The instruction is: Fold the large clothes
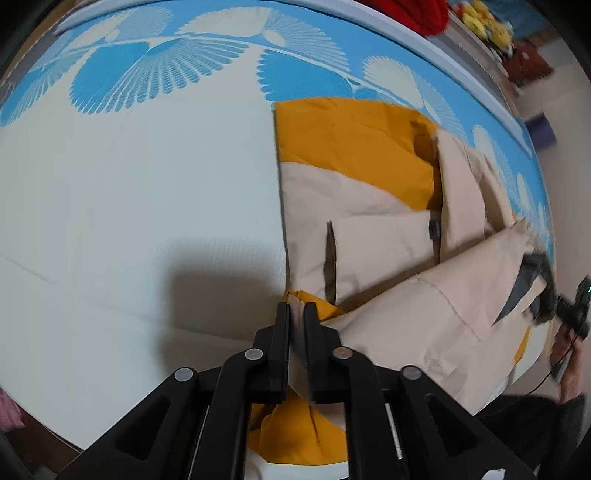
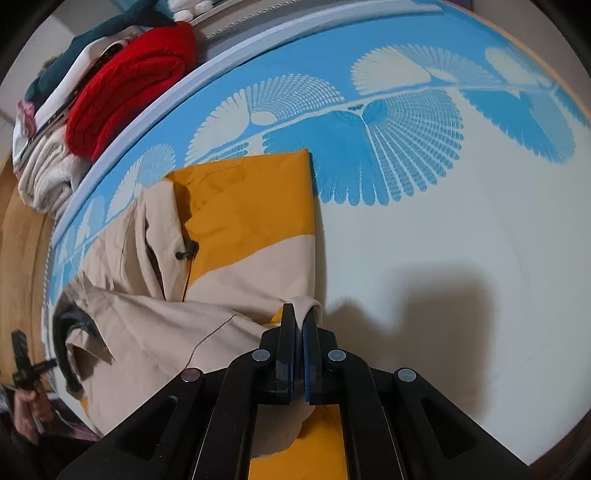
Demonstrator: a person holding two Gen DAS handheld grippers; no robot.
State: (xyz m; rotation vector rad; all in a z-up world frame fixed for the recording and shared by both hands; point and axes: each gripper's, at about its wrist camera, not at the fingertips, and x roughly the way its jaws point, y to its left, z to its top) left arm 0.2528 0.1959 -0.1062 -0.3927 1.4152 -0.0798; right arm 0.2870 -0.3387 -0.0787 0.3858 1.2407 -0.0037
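Note:
A beige and mustard-yellow jacket (image 1: pixel 388 236) lies partly folded on the blue and white patterned bed cover (image 1: pixel 129 192). My left gripper (image 1: pixel 296 308) is shut on the jacket's near edge, with fabric pinched between its fingers. In the right wrist view the jacket (image 2: pixel 236 229) spreads to the left on the cover (image 2: pixel 461 229). My right gripper (image 2: pixel 299 312) is shut on a beige fold of the jacket at its near corner. The other gripper (image 1: pixel 570 314) shows at the right edge of the left wrist view, and at the left edge of the right wrist view (image 2: pixel 27 363).
A pile of folded clothes with a red knit (image 2: pixel 129 85) and a cream piece (image 2: pixel 44 177) lies beyond the bed's far edge. Yellow toys (image 1: pixel 487 22) sit at the top right. A wooden floor (image 2: pixel 18 236) runs along the bed's side.

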